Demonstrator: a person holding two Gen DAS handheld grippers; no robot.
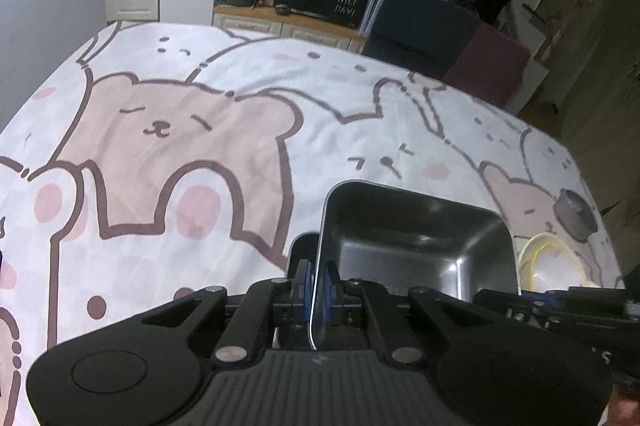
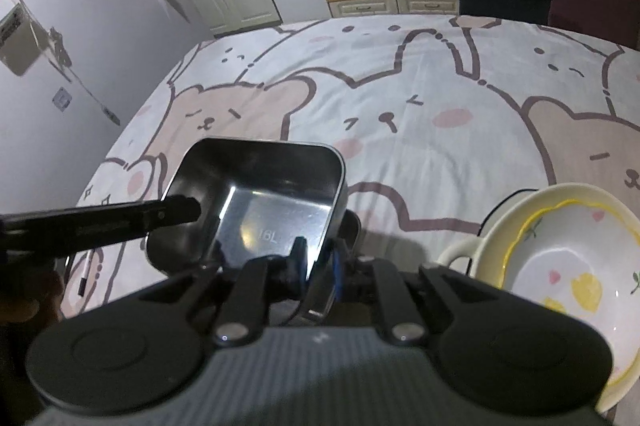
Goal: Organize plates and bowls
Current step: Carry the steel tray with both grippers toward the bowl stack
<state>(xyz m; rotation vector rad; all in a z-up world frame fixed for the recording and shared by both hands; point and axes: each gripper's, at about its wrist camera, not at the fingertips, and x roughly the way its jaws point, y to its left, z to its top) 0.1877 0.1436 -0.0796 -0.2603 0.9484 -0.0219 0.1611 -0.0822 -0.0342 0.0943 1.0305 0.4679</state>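
Shiny square steel container (image 1: 416, 250) sits lower center, rounded corners. Left gripper (image 1: 318, 280) and right gripper (image 2: 320, 262) each pinch a wall. Glossy ceramic bowl (image 2: 560, 266) lower right; bear tablecloth (image 2: 400, 86) open beyond.

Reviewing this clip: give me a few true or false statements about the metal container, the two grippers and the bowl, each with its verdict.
1. Both grippers are clamped on the steel container. True: the left gripper pinches its left wall, the right gripper its right wall.
2. The container holds food. False: its inside is bare, with a "16L" mark on the floor.
3. The yellow-rimmed bowl sits to the container's right. True.
4. The bowl is stacked inside the container. False: it rests apart on the tablecloth.
5. The tablecloth is plain white. False: it carries cartoon bear and rabbit drawings.
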